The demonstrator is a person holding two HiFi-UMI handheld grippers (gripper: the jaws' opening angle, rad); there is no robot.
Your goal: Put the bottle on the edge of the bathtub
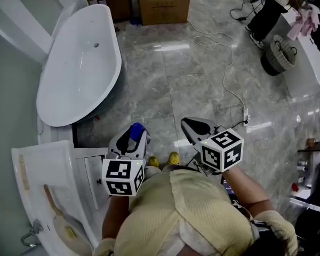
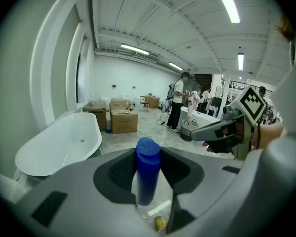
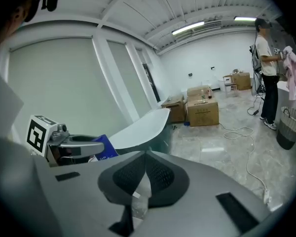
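Observation:
A blue bottle (image 1: 134, 132) stands upright between the jaws of my left gripper (image 1: 132, 141), held above the floor. In the left gripper view the bottle (image 2: 148, 169) fills the gap between the two pads, with my left gripper (image 2: 148, 156) shut on it. The white bathtub (image 1: 80, 63) lies ahead and to the left, its near rim (image 2: 59, 147) a short way beyond the bottle. My right gripper (image 1: 196, 128) hovers beside the left one, its jaws together and holding nothing (image 3: 145, 158). From the right gripper view the bottle (image 3: 104, 148) and the tub (image 3: 143, 125) show at left.
Cardboard boxes (image 1: 162, 3) stand past the tub's far end. A white cable (image 1: 224, 63) runs across the marble floor to a power strip (image 1: 246, 115). A dark basket (image 1: 280, 55) sits at right. A white fixture (image 1: 48, 196) is close at my lower left. A person (image 2: 177, 107) stands far off.

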